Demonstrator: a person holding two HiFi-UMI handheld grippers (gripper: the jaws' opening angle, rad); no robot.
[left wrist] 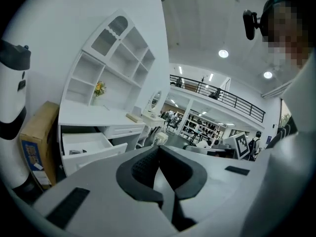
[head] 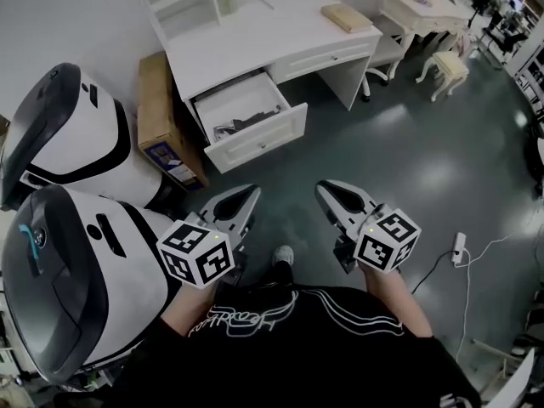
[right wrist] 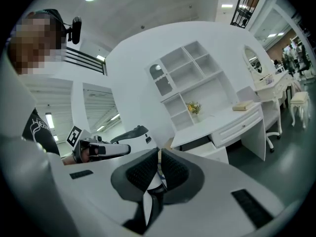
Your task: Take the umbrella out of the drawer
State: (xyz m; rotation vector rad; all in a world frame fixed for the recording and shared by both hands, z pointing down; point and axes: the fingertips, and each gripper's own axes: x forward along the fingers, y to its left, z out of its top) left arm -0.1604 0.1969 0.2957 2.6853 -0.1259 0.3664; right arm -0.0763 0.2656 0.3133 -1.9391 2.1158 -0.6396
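White desk (head: 246, 45), tan book (head: 346, 17) on top, drawer (head: 259, 138) open

Drawer contents unclear
The dark thing (head: 248, 123) in the open drawer (head: 259, 141) at twelve o'clock is too small to identify; the white-and-black machine (head: 72, 300) at eight o'clock is cropped.

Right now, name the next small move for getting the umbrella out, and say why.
Probably carry the left claw forward toward the open drawer, parting its jaws on the way. The drawer is already pulled out with a dark thing, likely the umbrella, lying inside. Both that claw and the right claw are shut, empty and well short of it.
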